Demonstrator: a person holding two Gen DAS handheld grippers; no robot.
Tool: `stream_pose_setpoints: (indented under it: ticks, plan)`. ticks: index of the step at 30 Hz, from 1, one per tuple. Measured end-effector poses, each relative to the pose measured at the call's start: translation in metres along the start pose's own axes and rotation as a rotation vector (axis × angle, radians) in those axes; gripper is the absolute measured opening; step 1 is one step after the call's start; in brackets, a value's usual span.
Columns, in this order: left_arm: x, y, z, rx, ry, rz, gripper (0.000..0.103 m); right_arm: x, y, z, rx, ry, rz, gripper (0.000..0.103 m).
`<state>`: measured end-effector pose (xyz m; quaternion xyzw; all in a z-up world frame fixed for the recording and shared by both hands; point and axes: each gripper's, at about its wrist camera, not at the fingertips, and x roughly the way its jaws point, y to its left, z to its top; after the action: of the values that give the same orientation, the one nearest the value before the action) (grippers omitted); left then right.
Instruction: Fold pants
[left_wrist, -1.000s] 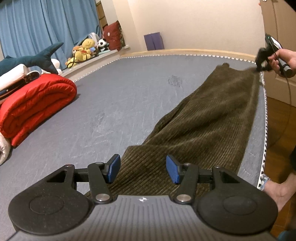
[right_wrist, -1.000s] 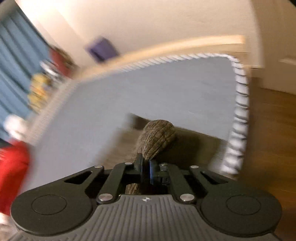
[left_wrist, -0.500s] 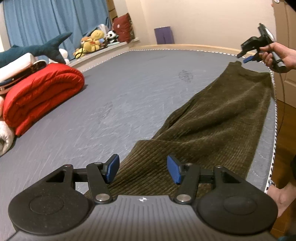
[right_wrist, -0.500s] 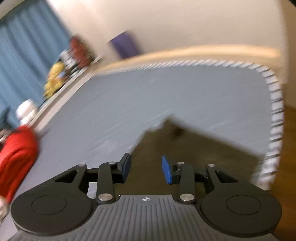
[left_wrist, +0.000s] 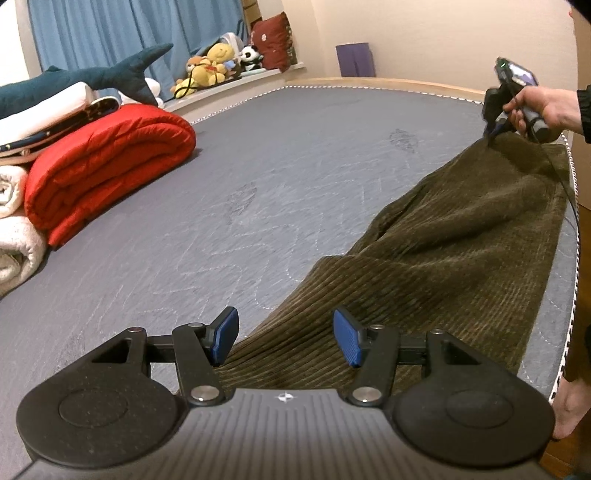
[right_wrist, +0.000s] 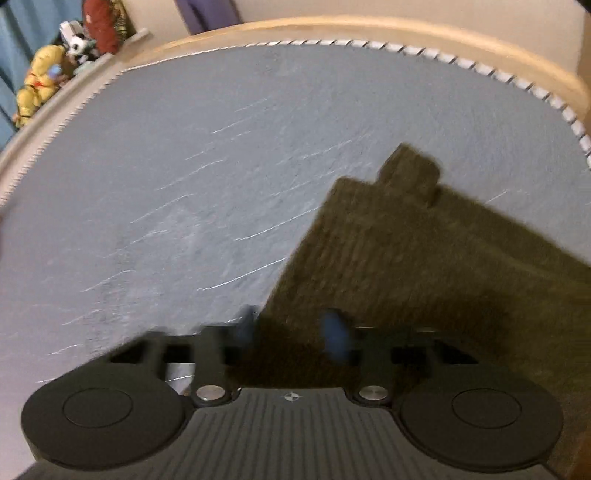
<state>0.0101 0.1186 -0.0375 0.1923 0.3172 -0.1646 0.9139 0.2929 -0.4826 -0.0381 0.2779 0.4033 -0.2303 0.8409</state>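
Note:
Dark olive corduroy pants (left_wrist: 436, 266) lie lengthwise along the right side of the grey mattress (left_wrist: 258, 177). My left gripper (left_wrist: 286, 339) is open and empty, just above the near end of the pants. My right gripper (right_wrist: 291, 332) is open over the far end of the pants (right_wrist: 424, 251), with cloth under its blurred fingers. In the left wrist view the right gripper (left_wrist: 496, 123) is held by a hand at the far corner of the pants, low against the cloth.
A rolled red quilt (left_wrist: 107, 162) and white bedding (left_wrist: 14, 221) lie at the mattress's left side, with a shark plush (left_wrist: 85, 79) on top. Stuffed toys (left_wrist: 210, 66) sit on the window ledge. The mattress's right edge (left_wrist: 570, 258) drops to a wooden floor.
My right gripper let go of the bunched pants end and opened, then dropped low onto the cloth again. The left gripper stayed open and moved slightly left.

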Motion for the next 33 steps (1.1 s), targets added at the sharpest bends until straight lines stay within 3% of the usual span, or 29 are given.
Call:
stream_pose_setpoints:
  ticks: [2,5,6,9,12,15,18,21,23,25,27,31,33]
  plan:
    - [0.001,0.001,0.000,-0.004,-0.002,-0.005,0.063,-0.017,-0.014,0.012,0.124,-0.048,0.025,0.007]
    - [0.002,0.001,-0.001,-0.007,-0.003,-0.014,0.063,-0.042,-0.037,0.038,0.205,-0.235,0.037,0.002]
    - [0.002,0.002,-0.002,-0.008,0.000,-0.014,0.063,-0.036,-0.047,0.044,0.223,-0.253,0.077,0.002]
    - [0.005,0.007,-0.006,-0.018,0.016,-0.007,0.063,-0.016,-0.065,0.046,0.241,-0.194,0.086,0.007]
    - [0.006,0.019,-0.012,-0.062,0.047,0.001,0.058,-0.016,-0.077,0.043,0.266,-0.186,0.107,0.024]
    - [0.008,0.038,-0.023,-0.132,0.114,-0.001,0.035,-0.034,-0.073,0.040,0.185,-0.248,0.137,0.036]
    - [0.030,0.073,-0.059,-0.263,0.363,0.040,0.028,-0.054,-0.076,0.034,0.088,-0.263,0.180,0.040]
    - [0.013,0.092,-0.069,-0.359,0.329,-0.012,0.024,-0.068,-0.079,0.027,0.017,-0.236,0.228,0.041]
    - [-0.006,0.100,-0.068,-0.429,0.293,-0.006,0.028,-0.080,-0.075,0.023,-0.041,-0.232,0.258,0.043]
    - [-0.025,0.106,-0.069,-0.467,0.255,0.015,0.052,-0.099,-0.067,0.017,-0.125,-0.241,0.288,0.049]
    - [-0.040,0.114,-0.075,-0.524,0.243,0.043,0.059,-0.119,-0.060,0.006,-0.250,-0.252,0.327,0.055]
    - [-0.049,0.121,-0.088,-0.640,0.265,0.046,0.060,-0.140,-0.045,-0.021,-0.482,-0.269,0.353,0.064]
    - [-0.049,0.122,-0.092,-0.645,0.269,0.063,0.060,-0.145,-0.044,-0.028,-0.518,-0.250,0.344,0.064]
